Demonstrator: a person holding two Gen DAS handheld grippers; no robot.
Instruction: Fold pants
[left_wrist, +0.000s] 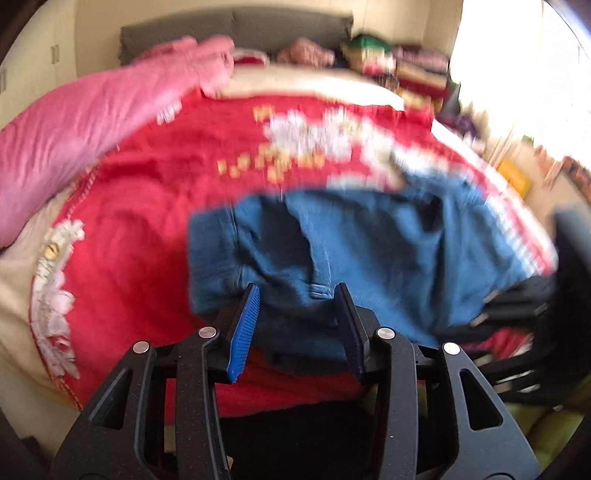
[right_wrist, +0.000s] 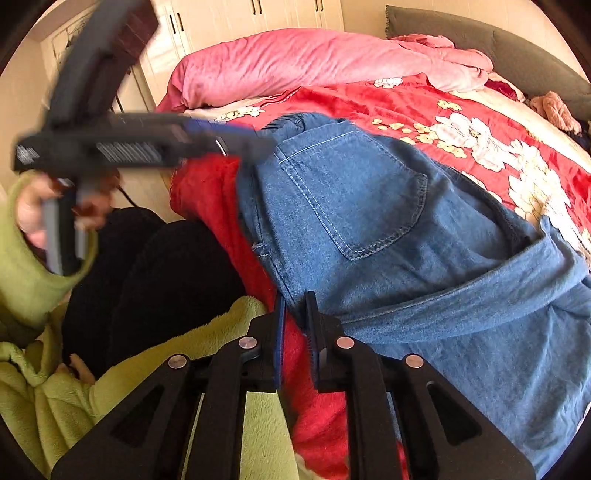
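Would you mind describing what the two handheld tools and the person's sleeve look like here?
Both tools are matte black plastic with triangular cut-outs and round silver pins at the joints. The left tool has ribbed blue pads on its fingers; the right tool shows thin blue pad edges. The left tool also has a grey pistol-style handle. The sleeve is fuzzy lime-green fleece. No cables are visible.

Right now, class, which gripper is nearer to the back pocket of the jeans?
Left. In the right wrist view the left gripper reaches the waistband just beside the back pocket of the jeans. The right gripper sits lower, at the jeans' near edge.
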